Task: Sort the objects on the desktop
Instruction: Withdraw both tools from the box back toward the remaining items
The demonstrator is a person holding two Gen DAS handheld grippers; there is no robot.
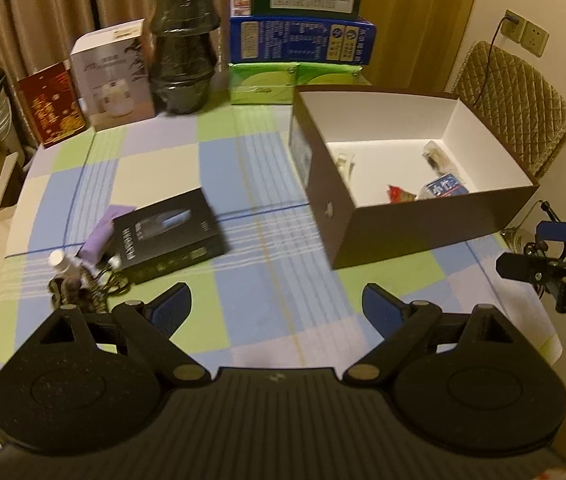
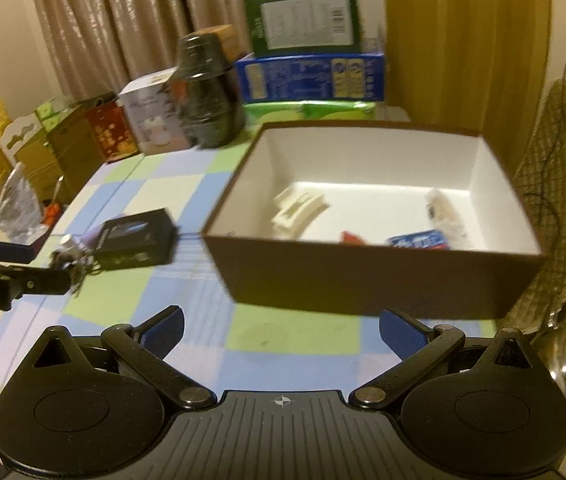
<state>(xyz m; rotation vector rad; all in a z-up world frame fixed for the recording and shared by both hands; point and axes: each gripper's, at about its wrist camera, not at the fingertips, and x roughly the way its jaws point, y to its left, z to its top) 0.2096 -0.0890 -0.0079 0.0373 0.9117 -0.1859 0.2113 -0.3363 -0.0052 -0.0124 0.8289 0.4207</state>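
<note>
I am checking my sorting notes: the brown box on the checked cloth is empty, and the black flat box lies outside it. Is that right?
Not quite: the brown box already holds several small items, as the right wrist view shows. The black flat box does lie outside it on the checked cloth.

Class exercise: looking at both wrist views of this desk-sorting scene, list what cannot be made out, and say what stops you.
- Small items in the brown box: left wrist view, near wall covers them; right wrist view, motion blur.
- Clutter beside the black carton: tangled, too small, partly behind the left tool.
- Print on the blue box: blurred.
- Right tool: open, holding nothing.
</note>
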